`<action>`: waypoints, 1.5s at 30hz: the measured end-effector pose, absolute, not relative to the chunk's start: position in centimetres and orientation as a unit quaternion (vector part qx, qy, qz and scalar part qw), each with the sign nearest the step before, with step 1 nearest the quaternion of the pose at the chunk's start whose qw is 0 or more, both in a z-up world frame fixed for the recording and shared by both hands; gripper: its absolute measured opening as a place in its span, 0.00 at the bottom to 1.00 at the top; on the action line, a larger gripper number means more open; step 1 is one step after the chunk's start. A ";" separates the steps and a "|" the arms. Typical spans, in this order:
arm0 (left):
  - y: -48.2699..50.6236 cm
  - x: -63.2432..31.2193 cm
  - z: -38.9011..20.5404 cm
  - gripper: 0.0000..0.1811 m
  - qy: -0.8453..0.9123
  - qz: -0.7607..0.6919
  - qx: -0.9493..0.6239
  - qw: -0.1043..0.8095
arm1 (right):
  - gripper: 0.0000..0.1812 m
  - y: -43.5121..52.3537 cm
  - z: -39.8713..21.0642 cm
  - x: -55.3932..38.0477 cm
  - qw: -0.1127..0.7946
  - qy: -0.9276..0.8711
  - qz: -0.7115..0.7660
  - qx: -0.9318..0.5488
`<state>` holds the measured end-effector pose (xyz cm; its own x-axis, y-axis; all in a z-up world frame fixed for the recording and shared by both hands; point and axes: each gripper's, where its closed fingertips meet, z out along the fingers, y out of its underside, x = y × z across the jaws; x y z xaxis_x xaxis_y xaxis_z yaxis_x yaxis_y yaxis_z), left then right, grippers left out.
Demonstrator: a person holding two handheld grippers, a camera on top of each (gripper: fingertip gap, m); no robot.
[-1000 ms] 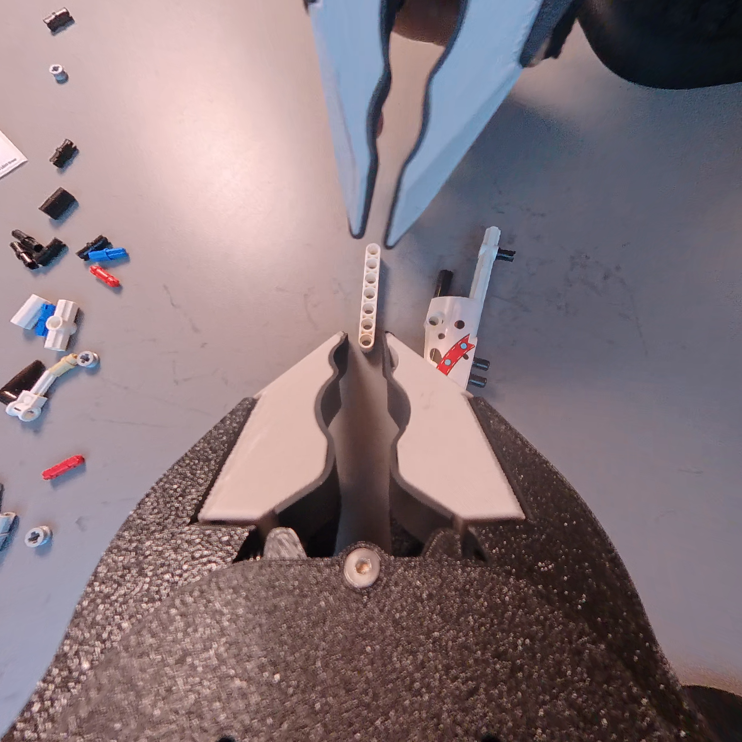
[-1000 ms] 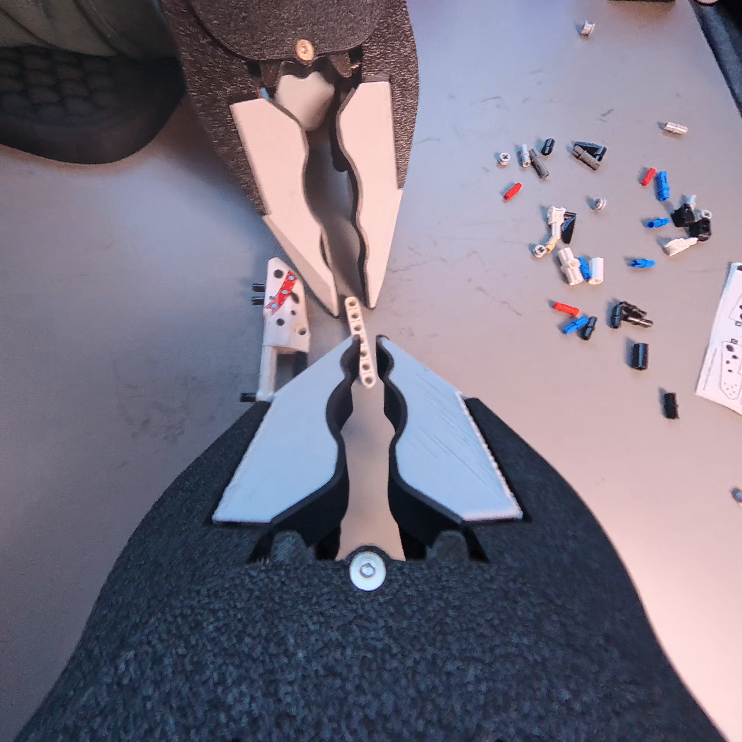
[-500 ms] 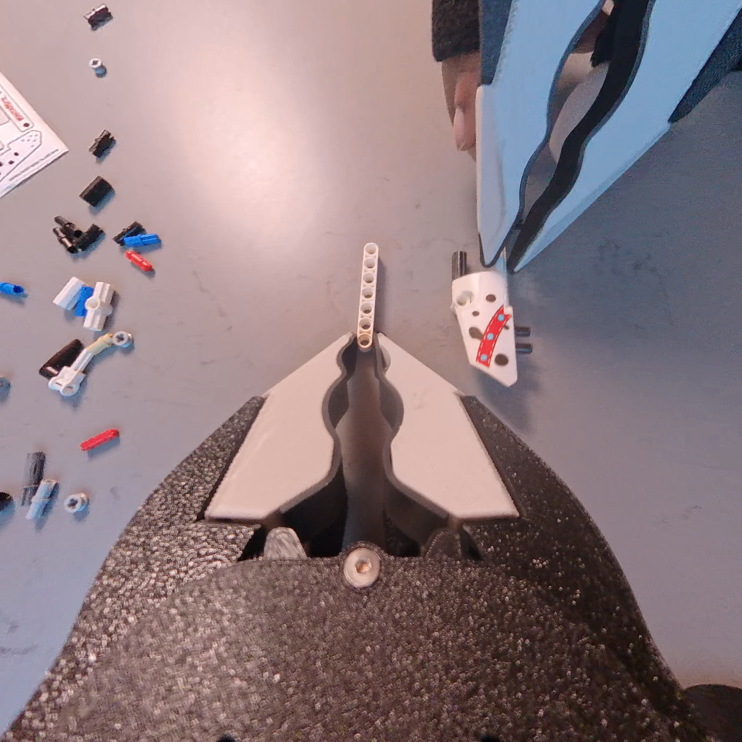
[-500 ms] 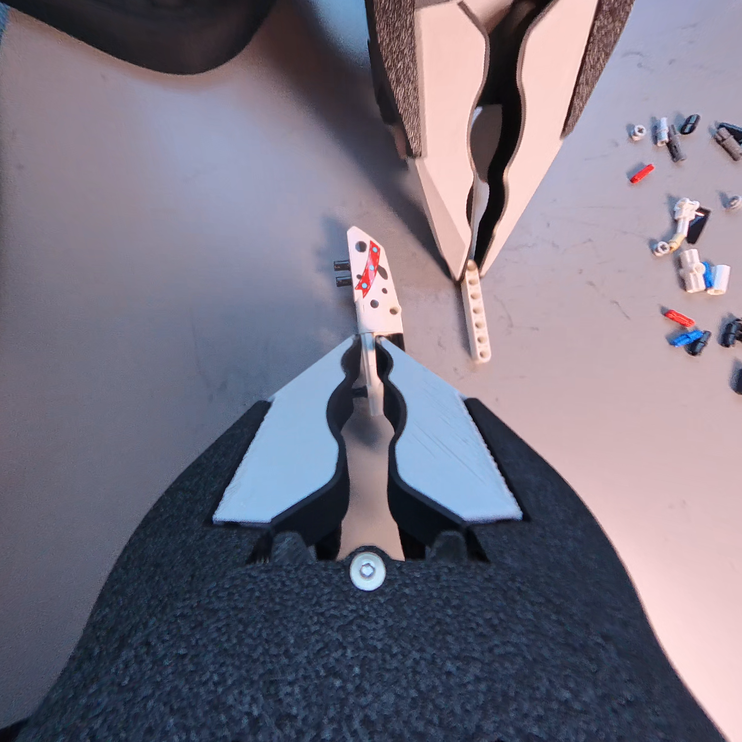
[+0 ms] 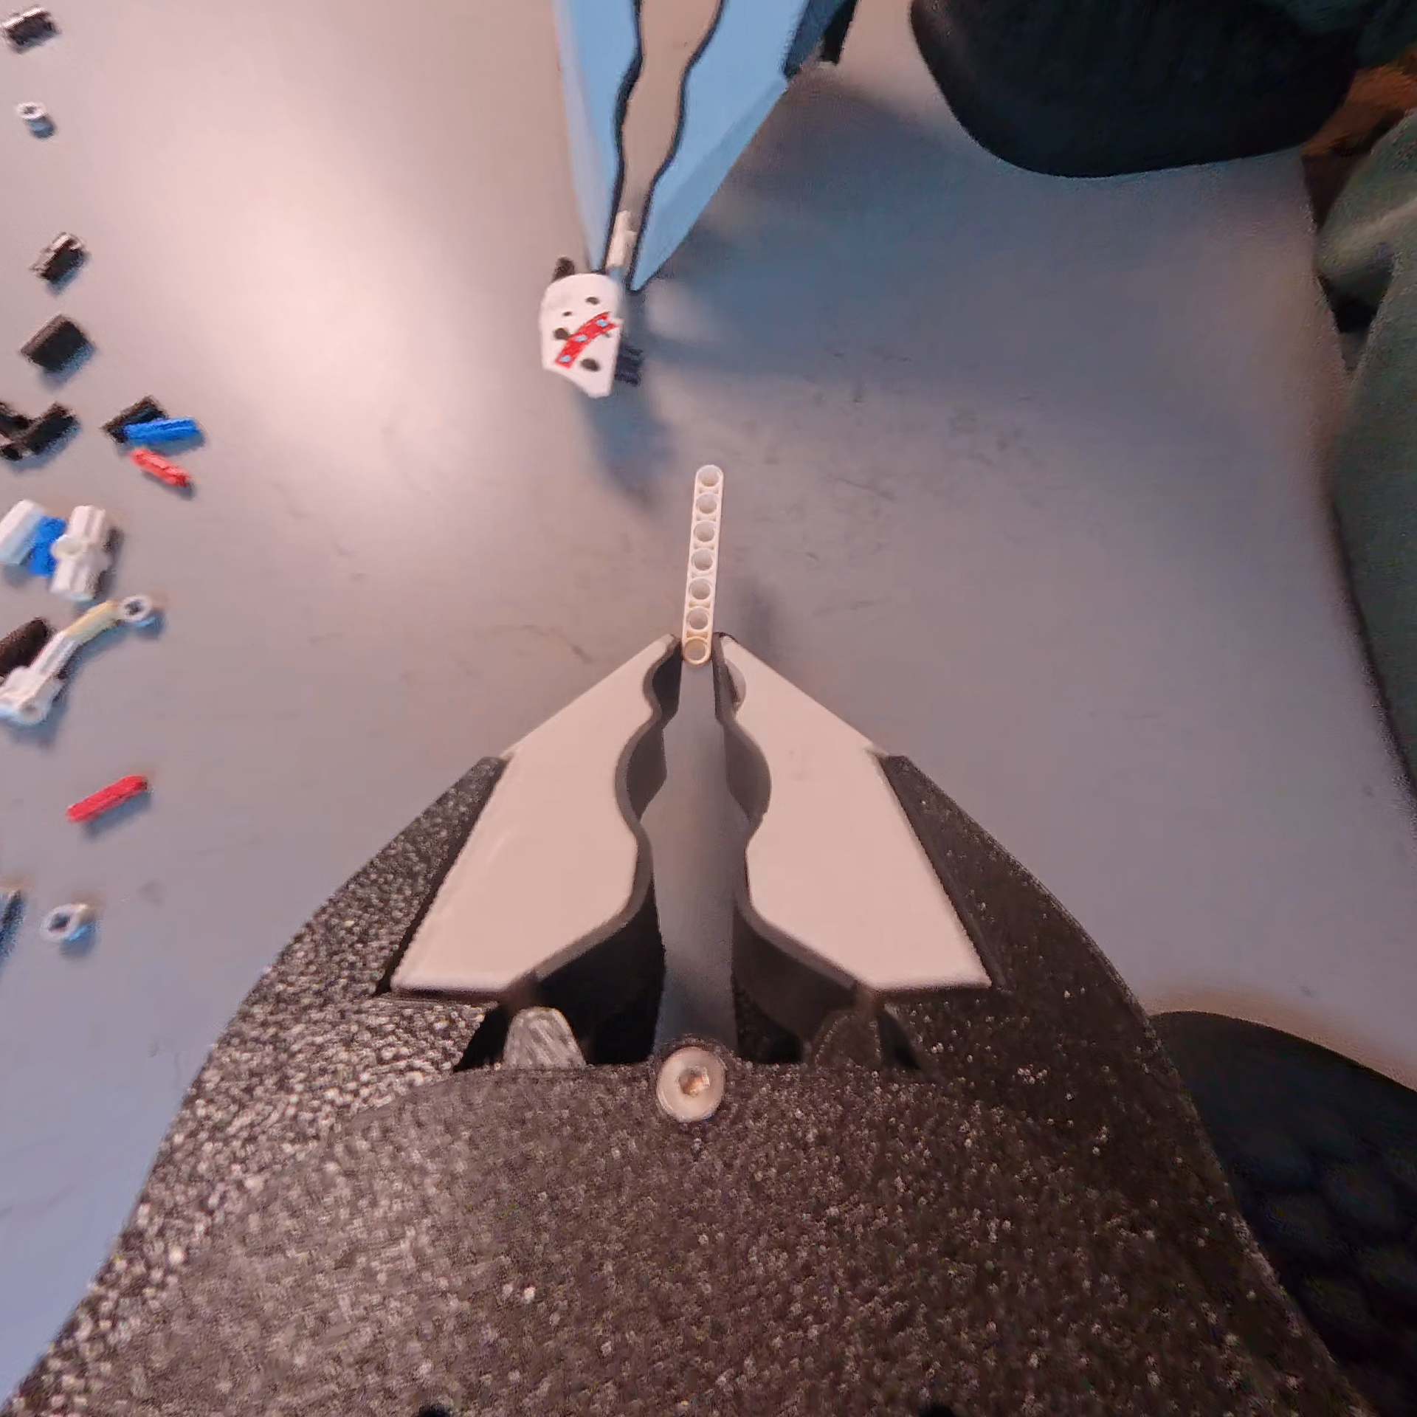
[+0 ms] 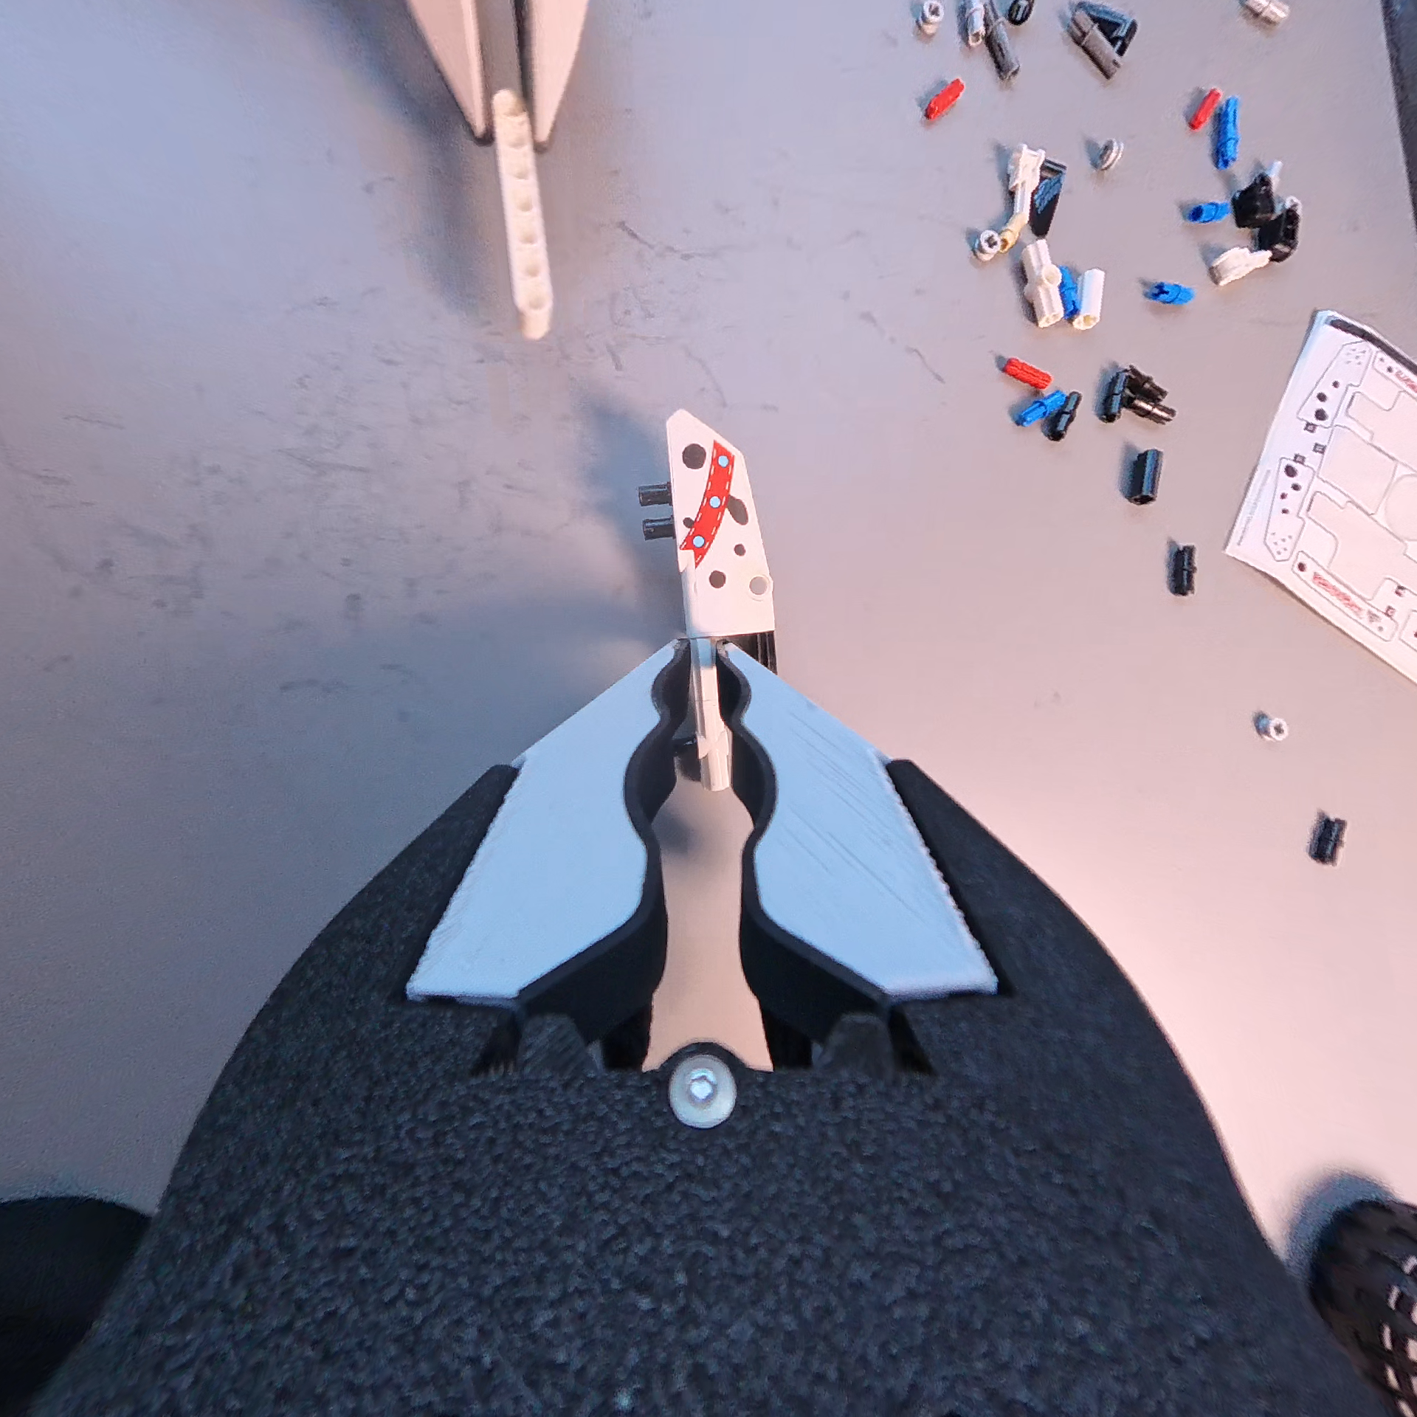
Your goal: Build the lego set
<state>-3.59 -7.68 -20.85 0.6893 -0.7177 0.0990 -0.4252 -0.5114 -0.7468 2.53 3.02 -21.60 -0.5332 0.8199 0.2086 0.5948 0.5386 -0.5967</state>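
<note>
Your left gripper (image 5: 699, 652) pinches the white beam (image 5: 705, 563) by its near end, lifted over the desk (image 5: 997, 498). Your right gripper (image 6: 699, 652) clamps the stem of the white panel (image 6: 717, 529) with a red stripe. Loose pieces (image 6: 1073, 291) and the paper sheet (image 6: 1334, 491) lie at two o'clock; the desk at nine o'clock is bare.

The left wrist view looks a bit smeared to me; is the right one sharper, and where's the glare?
Left wrist view: loose pieces smeared, white beam crisp. Right wrist view: decorated panel sharp, far beam softer. Both: pinkish glare on the table, edges bowed by the lens.
</note>
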 end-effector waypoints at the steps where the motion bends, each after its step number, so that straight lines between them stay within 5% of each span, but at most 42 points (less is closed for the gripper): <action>1: -7.9 -2.8 -21.0 0.04 0.350 -0.210 -0.841 0.355 | 0.03 2.8 -21.6 2.4 0.242 -0.844 0.238 -0.415; 20: -7.1 3.4 -22.6 0.04 0.421 -0.181 -0.818 0.348 | 0.07 -0.2 -19.7 1.7 0.278 -0.826 0.313 -0.379; 23: -7.1 3.3 -22.2 0.14 0.412 -0.195 -0.816 0.355 | 0.09 0.2 -17.9 1.5 0.310 -0.806 0.330 -0.382; 32: -1.8 -6.0 -15.7 0.24 0.172 -0.174 -0.797 0.552 | 0.14 7.8 -14.0 -1.8 0.438 -0.662 0.359 -0.490; 36: -0.9 -8.8 -15.0 0.26 0.123 -0.131 -0.791 0.585 | 0.25 14.2 -16.0 -6.2 0.417 -0.650 0.286 -0.567; 39: -0.9 -9.1 -15.0 0.26 0.120 -0.120 -0.790 0.589 | 0.42 18.2 -18.4 -10.7 0.340 -0.650 0.252 -0.631; 42: -1.1 -8.9 -15.1 0.26 0.129 -0.103 -0.791 0.589 | 0.47 20.1 -20.9 -13.8 0.265 -0.668 0.215 -0.661; 44: -1.1 -8.7 -15.3 0.25 0.136 -0.101 -0.794 0.584 | 0.41 20.2 -22.6 -14.3 0.227 -0.696 0.181 -0.657; 45: -1.1 -8.6 -15.4 0.25 0.140 -0.102 -0.796 0.581 | 0.23 19.7 -22.5 -14.6 0.218 -0.703 0.196 -0.648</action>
<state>-8.56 -1.07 -15.45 0.9400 -0.3411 -0.0001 -0.1041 -0.2866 -0.9524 -14.65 19.69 -22.47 -0.0658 0.9964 0.0525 0.8251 0.0840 -0.5587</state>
